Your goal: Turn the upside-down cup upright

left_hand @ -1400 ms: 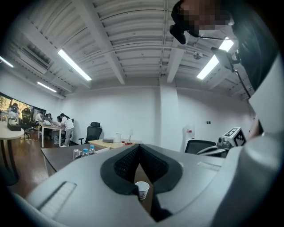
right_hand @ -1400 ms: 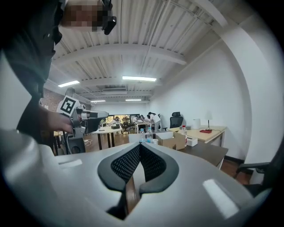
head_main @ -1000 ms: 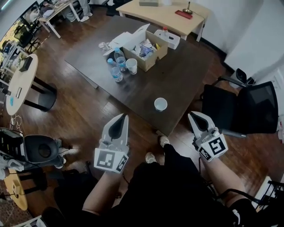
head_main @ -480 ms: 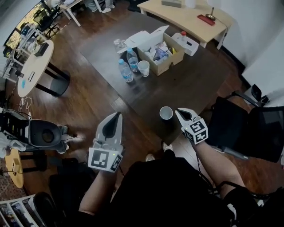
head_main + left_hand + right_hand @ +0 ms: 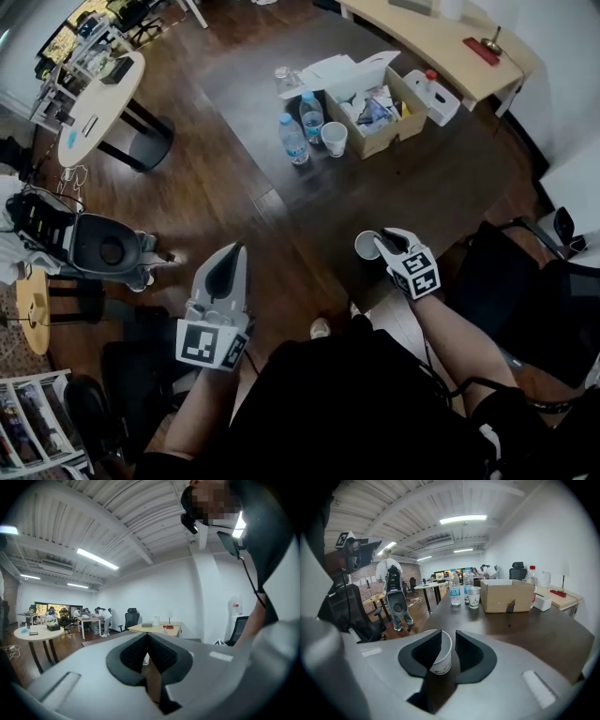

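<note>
Grey two-jaw left claw (image 5: 232, 253), nearest the person and off the bench, has its jaws together on nothing. Grey right claw (image 5: 382, 243), which a second ago hung off the bench beside the person's knee, has come down and forward to the near edge of the dark wooden bench (image 5: 422, 178). Its jaws have just been opening and now straddle the white paper cup (image 5: 439, 654). One pad lies close against the cup wall and a clear gap shows at the other, so the cup is not yet gripped.

The cup stands just inside that near edge, well apart from everything else. Its wide rim appears uppermost, with the printed narrow end on the bench. On that reading it is already upright, and the purpose of the coming grasp cannot be told.

Count: two claws and one lone cup. Farther along the bench are two clear plastic water bottles with blue labels (image 5: 292, 141), one short stack of white paper cups (image 5: 333, 138), one open brown cardboard box (image 5: 375, 117) and, beyond it, one small white box (image 5: 436, 98).
</note>
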A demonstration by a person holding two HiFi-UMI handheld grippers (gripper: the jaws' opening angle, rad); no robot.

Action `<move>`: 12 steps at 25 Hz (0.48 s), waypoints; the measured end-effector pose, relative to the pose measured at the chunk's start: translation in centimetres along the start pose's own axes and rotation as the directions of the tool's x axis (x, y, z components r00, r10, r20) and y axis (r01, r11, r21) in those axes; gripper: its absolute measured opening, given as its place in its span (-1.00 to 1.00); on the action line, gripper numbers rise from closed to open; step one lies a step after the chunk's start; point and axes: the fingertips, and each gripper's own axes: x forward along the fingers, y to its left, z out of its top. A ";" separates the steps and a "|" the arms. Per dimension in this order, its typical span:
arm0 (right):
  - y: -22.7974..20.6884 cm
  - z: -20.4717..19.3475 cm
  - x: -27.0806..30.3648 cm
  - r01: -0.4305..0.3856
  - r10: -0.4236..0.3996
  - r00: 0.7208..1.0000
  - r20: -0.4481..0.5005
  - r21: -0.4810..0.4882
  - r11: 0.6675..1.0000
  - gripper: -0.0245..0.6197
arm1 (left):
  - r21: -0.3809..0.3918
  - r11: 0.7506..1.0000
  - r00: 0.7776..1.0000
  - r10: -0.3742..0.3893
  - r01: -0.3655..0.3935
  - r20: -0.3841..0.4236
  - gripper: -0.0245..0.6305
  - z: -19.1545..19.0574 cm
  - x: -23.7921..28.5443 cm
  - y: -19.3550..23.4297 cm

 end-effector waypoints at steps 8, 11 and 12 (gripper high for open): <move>-0.5 -1.8 1.7 -0.005 0.003 0.995 -0.095 -0.014 1.000 -0.58 | -0.010 0.997 0.997 0.080 -0.080 -0.004 -0.93 -0.2 -2.0 1.8; -0.5 -1.8 2.0 0.001 -0.004 0.994 -0.110 -0.027 1.000 -0.60 | -0.011 0.995 0.995 0.095 -0.095 0.002 -0.93 -0.2 -2.4 2.2; -0.4 -1.8 2.1 0.004 -0.007 0.994 -0.113 -0.033 0.999 -0.61 | -0.011 0.995 0.995 0.098 -0.098 0.003 -0.93 -0.2 -2.5 2.2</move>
